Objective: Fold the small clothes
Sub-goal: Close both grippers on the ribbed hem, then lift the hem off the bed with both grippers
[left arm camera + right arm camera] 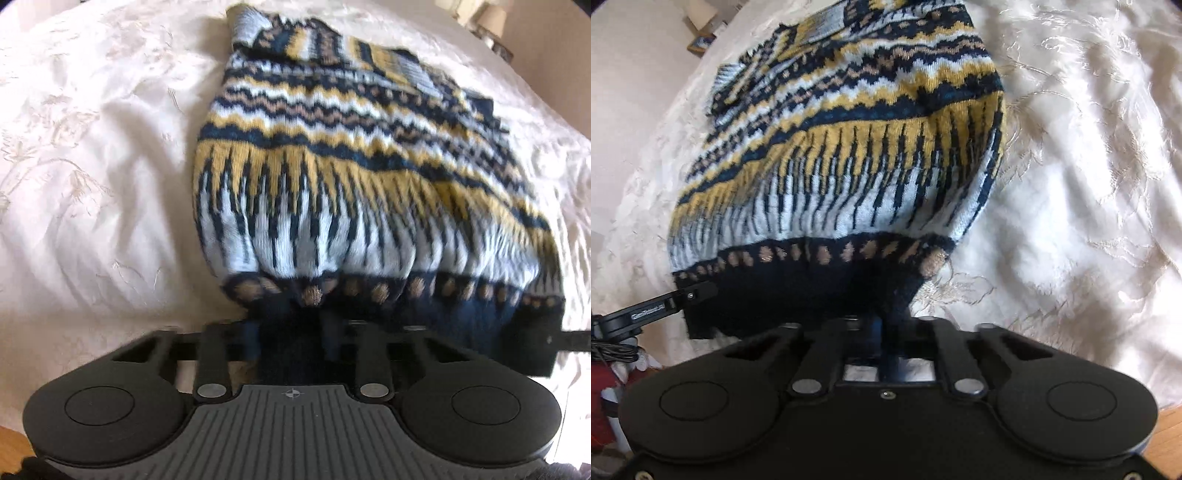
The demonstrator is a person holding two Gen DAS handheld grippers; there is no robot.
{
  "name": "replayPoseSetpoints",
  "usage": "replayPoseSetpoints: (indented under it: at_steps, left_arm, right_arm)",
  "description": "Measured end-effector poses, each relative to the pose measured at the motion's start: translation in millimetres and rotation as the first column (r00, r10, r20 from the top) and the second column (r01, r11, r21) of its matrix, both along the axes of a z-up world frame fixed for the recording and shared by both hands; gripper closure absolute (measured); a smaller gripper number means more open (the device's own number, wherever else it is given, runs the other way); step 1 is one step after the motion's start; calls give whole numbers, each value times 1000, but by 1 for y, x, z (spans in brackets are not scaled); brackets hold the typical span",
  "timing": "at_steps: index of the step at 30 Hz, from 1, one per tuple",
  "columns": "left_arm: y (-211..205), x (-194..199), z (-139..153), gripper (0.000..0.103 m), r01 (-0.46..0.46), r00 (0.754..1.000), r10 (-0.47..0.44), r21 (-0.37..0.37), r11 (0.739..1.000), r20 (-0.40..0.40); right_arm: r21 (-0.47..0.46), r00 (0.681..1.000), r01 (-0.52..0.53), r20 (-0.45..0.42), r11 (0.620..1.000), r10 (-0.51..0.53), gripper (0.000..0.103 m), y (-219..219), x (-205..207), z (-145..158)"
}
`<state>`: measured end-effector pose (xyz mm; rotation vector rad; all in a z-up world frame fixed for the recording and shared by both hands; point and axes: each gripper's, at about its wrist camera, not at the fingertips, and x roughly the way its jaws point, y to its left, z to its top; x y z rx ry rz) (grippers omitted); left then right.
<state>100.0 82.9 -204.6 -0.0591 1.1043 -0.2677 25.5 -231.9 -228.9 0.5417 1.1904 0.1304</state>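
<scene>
A knitted sweater with navy, yellow, pale blue and tan bands lies on a white bed cover. Its navy hem faces me and is lifted and bunched. In the left wrist view my left gripper is shut on the hem near the sweater's left corner. The right wrist view shows the same sweater, with my right gripper shut on the hem near its right corner. The fingertips are buried in dark knit. The other gripper's finger shows at each view's side: the left gripper, the right gripper.
The embroidered, wrinkled bed cover spreads out on both sides of the sweater. Wooden floor shows at the near corners. A lamp stands beyond the bed's far side. A small box lies on the floor past the bed.
</scene>
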Motion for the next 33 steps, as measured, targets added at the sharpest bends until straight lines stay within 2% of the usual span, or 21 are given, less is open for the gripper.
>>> replayPoseSetpoints:
  at_steps: [3,10,12,13,16,18,21,23,25,26,27,28,30,32,33]
  left_arm:
    - [2,-3,13,93,0,1000,0,-16,1000,25]
    - [15,-30,53,94,-15,992,19,-29,999,124]
    - [17,-36,51,95,-22,992,24,-14,1000,122]
    - [18,-37,46,98,-25,993,25,-2,1000,113]
    - [21,-38,30,98,-38,996,35,31,999,84]
    - [17,-36,27,97,-1,995,-3,42,999,96]
    - [12,-35,29,94,40,992,-49,76,996,115]
    - [15,-38,27,94,19,994,-29,97,995,107]
    - [25,-40,21,94,-37,996,26,132,991,82]
    - [32,-41,18,94,-69,996,60,146,987,65]
    - [40,-42,15,94,-93,995,88,133,987,46]
    - [48,-44,14,94,-112,993,109,92,989,38]
    - [57,-47,15,93,-120,992,120,18,993,30]
    - [58,-49,16,88,-105,993,105,-12,994,51]
    - [57,-50,17,83,-92,993,94,-19,996,71]
  right_arm:
    - [-3,1000,-1,28,1000,2,91,-2,-7,13]
    - [3,996,15,89,1000,-16,92,-18,-32,49]
    - [-3,997,21,74,1000,-20,92,-20,-32,47]
    - [-17,998,20,57,1000,-19,93,-21,-32,42]
    - [-35,1000,24,-5,999,-24,93,-22,-30,21]
    - [-21,999,36,-26,999,-36,92,-23,-28,11]
    - [-21,999,36,-14,999,-36,92,-23,-28,12]
    - [-43,999,27,-16,999,-28,92,-23,-29,14]
    - [-105,999,9,-35,994,-13,99,-23,-33,13]
    - [-152,999,4,-49,988,-11,99,-25,-37,13]
    - [-198,998,12,-57,980,-24,98,-29,-40,12]
    - [-191,997,41,-54,981,-52,98,-35,-44,13]
    - [-125,994,105,-28,987,-109,98,-50,-52,15]
    - [-141,994,110,18,984,-109,87,-53,-58,22]
    - [-158,995,95,42,983,-90,87,-53,-60,26]
